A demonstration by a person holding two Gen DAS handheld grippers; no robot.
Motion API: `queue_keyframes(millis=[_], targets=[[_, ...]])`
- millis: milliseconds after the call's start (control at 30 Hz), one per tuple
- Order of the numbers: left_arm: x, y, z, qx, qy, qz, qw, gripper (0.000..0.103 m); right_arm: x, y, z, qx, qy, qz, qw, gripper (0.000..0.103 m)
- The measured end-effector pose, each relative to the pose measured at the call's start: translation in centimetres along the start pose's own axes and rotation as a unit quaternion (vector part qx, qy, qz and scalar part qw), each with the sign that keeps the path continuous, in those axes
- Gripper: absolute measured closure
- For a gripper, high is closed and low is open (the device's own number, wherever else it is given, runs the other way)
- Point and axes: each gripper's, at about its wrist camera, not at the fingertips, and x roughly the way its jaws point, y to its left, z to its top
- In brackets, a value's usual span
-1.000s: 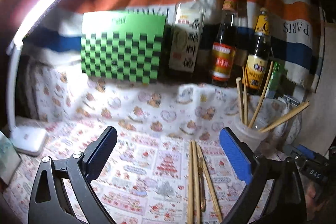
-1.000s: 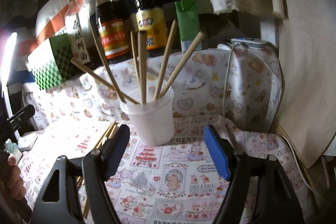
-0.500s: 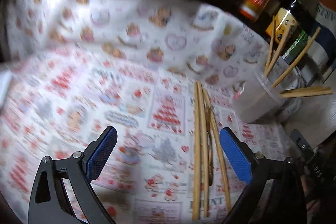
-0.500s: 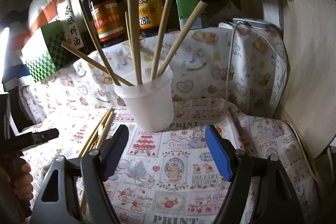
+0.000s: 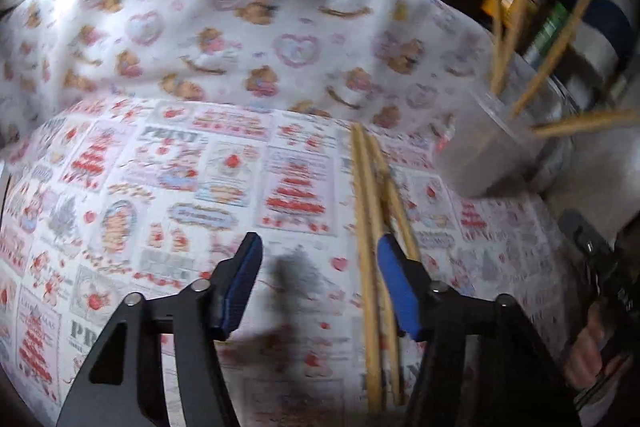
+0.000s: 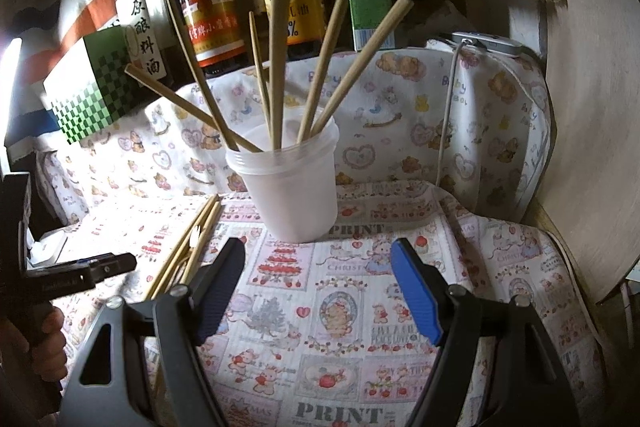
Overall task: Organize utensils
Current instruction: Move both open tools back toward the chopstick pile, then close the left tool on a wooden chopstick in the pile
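Note:
A white plastic cup [image 6: 294,187] stands on the patterned cloth and holds several wooden chopsticks [image 6: 278,59] leaning outward. More chopsticks [image 5: 370,227] lie flat on the cloth left of the cup; they also show in the right wrist view [image 6: 192,247]. My left gripper [image 5: 320,247] is open and empty, low over the cloth, its right finger beside the lying chopsticks. My right gripper [image 6: 318,255] is open and empty, just in front of the cup. The cup shows blurred in the left wrist view [image 5: 492,147].
Three sauce bottles [image 6: 212,7] and a green carton [image 6: 370,3] stand behind the cup. A green checkered box [image 6: 92,83] is at the back left. A wooden board [image 6: 592,107] rises at the right. A cable [image 6: 448,107] hangs over the cloth.
My left gripper has tilted down and dropped toward the lying chopsticks, and its jaws have narrowed. My right gripper has moved slightly closer to the cup.

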Motion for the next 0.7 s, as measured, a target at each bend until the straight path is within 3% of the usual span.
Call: queue_keyframes(millis=[133, 300, 433, 567, 700], targets=[[0.6, -1.2, -0.5, 0.023, 0.021, -0.011, 0.9995, 0.060, 0.0, 0.1, 0.0, -0.003, 0.001, -0.002, 1.000, 0.030], [1.3, -2.8, -1.3, 0.076, 0.022, 0.063, 0.9949, 0.069, 0.2, 0.2, -0.1, -0.005, 0.005, -0.006, 1.000, 0.030], [1.3, -3.3, -1.4, 0.080, 0.029, 0.044, 0.9954, 0.069, 0.3, 0.2, 0.0, -0.008, 0.006, -0.007, 1.000, 0.030], [1.4, -3.4, -1.3, 0.086, 0.031, 0.054, 0.9944, 0.069, 0.3, 0.4, -0.1, -0.012, 0.006, -0.010, 1.000, 0.030], [1.5, -3.5, -1.3, 0.084, 0.036, 0.051, 0.9945, 0.077, 0.4, 0.6, -0.2, -0.019, 0.009, -0.010, 1.000, 0.030]])
